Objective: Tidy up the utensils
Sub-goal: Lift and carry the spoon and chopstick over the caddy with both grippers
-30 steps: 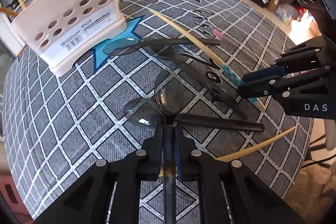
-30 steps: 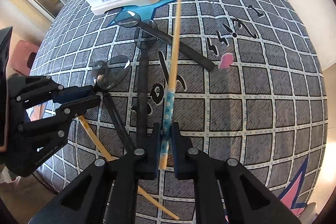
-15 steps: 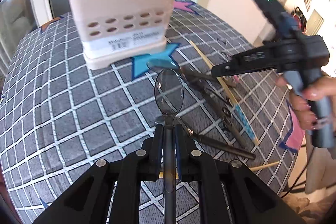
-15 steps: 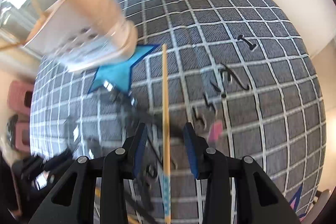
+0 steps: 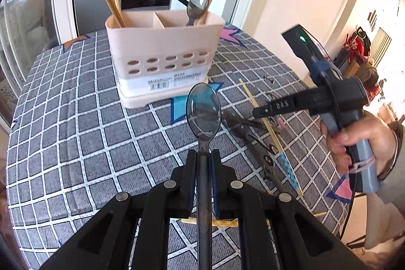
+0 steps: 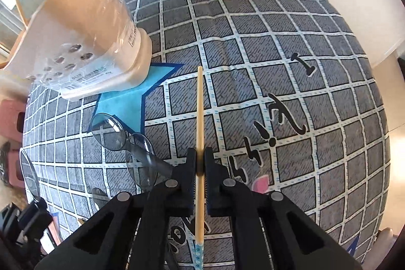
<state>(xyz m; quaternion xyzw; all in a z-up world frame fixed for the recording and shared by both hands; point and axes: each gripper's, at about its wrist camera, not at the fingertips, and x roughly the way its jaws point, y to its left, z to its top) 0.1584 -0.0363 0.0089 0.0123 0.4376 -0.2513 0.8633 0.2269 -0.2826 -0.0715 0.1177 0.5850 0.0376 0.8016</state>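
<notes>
My left gripper (image 5: 203,156) is shut on the handle of a dark see-through spoon (image 5: 203,115), held above the cloth and facing the pink utensil holder (image 5: 164,60). The holder has chopsticks in its left compartment and a metal spoon (image 5: 198,4) with another stick in its right one. My right gripper (image 6: 200,156) is shut on a wooden chopstick (image 6: 200,113) that lies along the cloth, its blue patterned end toward me. In the left wrist view the right gripper (image 5: 255,111) reaches that chopstick (image 5: 272,136) from the right.
Two more dark spoons (image 6: 108,128) (image 6: 141,158) lie on the grey checked tablecloth (image 6: 278,67) left of the chopstick, near the holder (image 6: 96,42). Another pale chopstick (image 5: 222,222) lies under my left gripper. A hand (image 5: 354,138) holds the right gripper's handle. The table edge curves at the right.
The left gripper lifted its spoon off the cloth and now faces the holder. The right gripper opened, slid up the chopstick toward its plain end, and shut on it again.
</notes>
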